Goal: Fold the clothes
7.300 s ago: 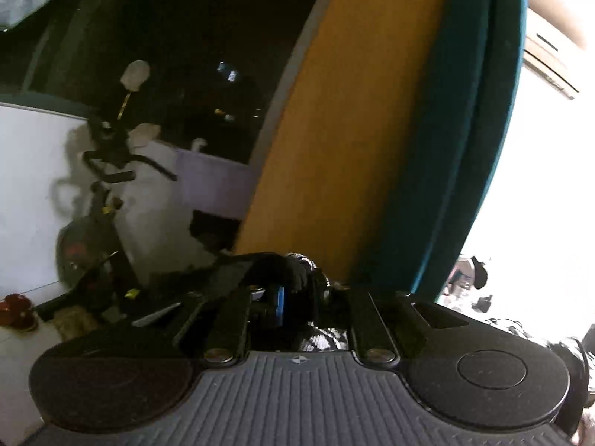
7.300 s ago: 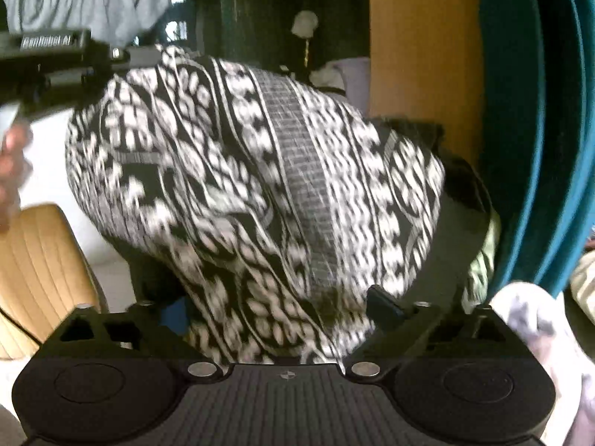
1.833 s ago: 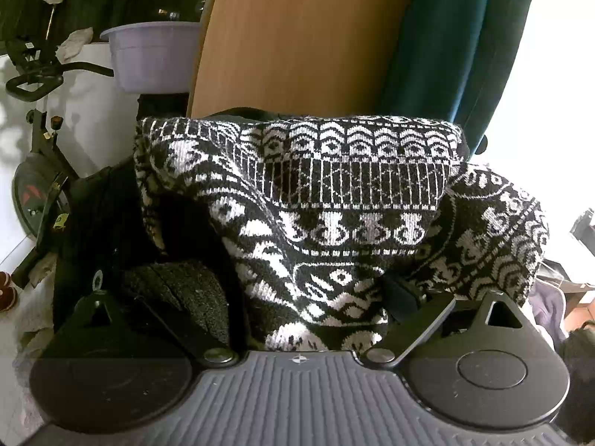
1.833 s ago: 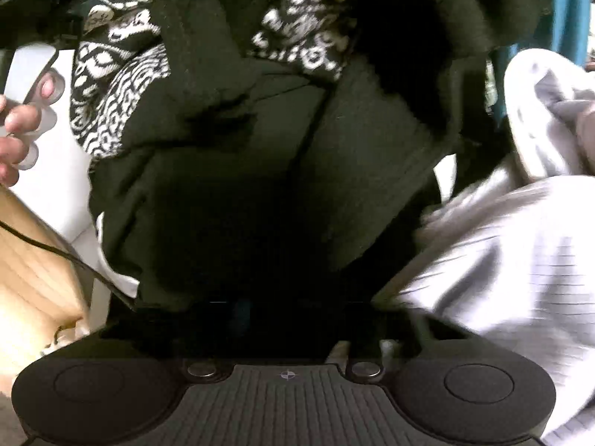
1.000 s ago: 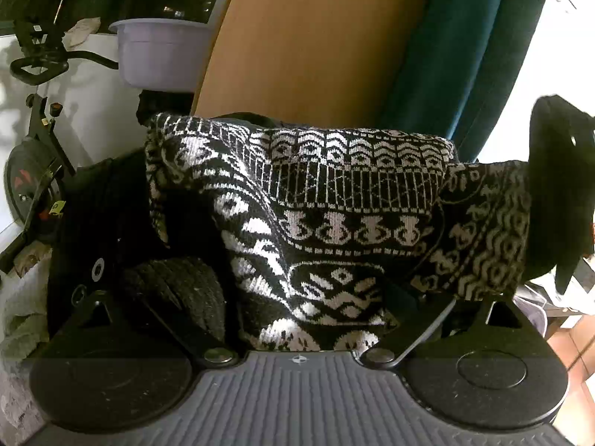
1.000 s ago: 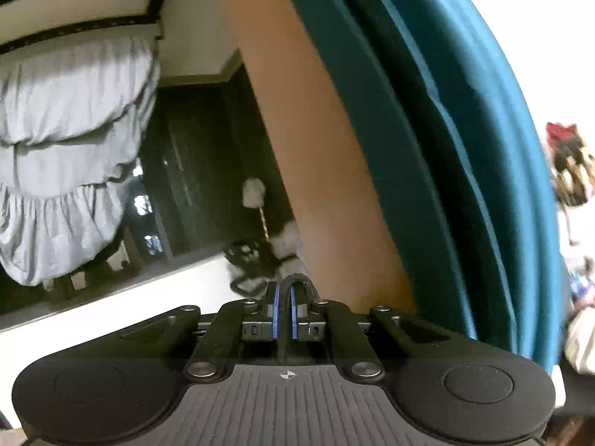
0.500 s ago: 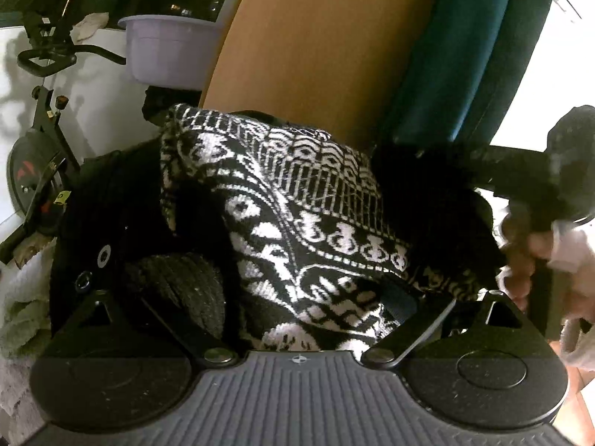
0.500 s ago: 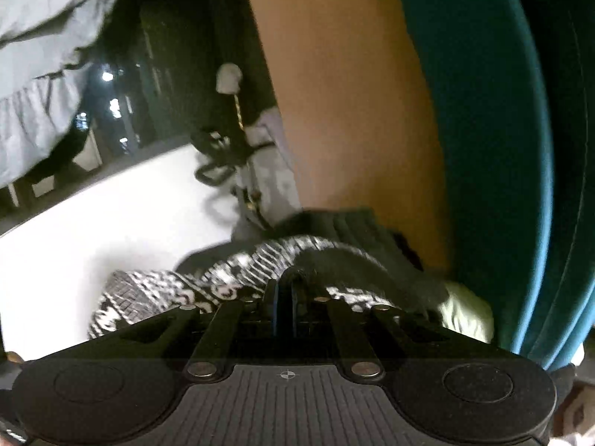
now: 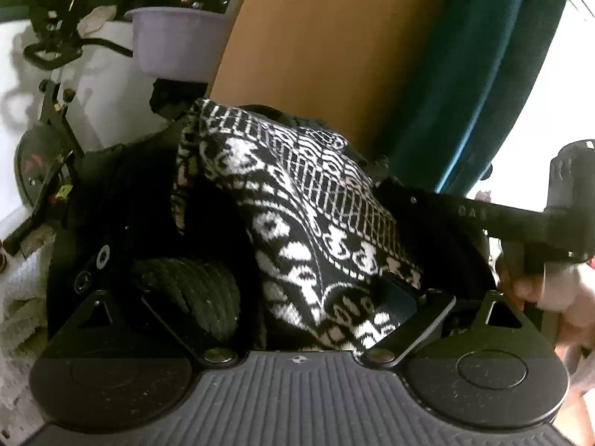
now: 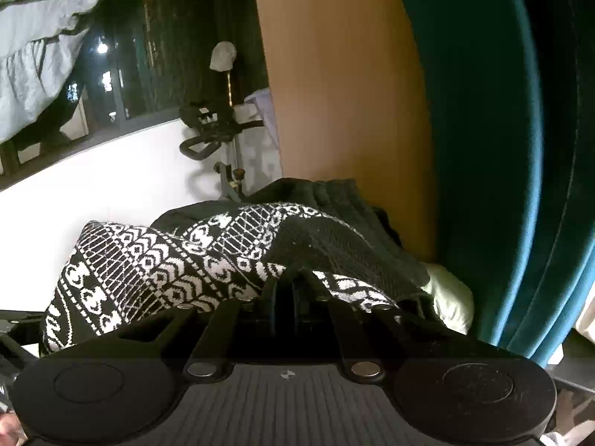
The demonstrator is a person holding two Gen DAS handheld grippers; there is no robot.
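A black-and-white patterned knit sweater (image 9: 297, 204) lies bunched in a heap, with a black ribbed part (image 9: 193, 293) at its left. My left gripper (image 9: 275, 297) is open, its fingers spread wide with the sweater's near edge between them. My right gripper (image 9: 394, 189) comes in from the right, held by a hand (image 9: 539, 290), its tips against the sweater's right side. In the right wrist view the right gripper (image 10: 284, 290) is shut, its tips tucked under a black fold of the sweater (image 10: 156, 267). Whether cloth is pinched is hidden.
Behind the heap stand a tan wooden panel (image 9: 334, 55) and a teal curtain (image 9: 483, 74). At the left are an exercise bike (image 9: 44, 156), a lavender basin (image 9: 174, 41) and a white towel (image 9: 18, 297). A pale green cloth (image 10: 450, 297) lies beside the sweater.
My right gripper has swung down from pointing up at the room and reached the sweater's right side. That side has been pushed leftwards, narrowing the spread. The left gripper has stayed put.
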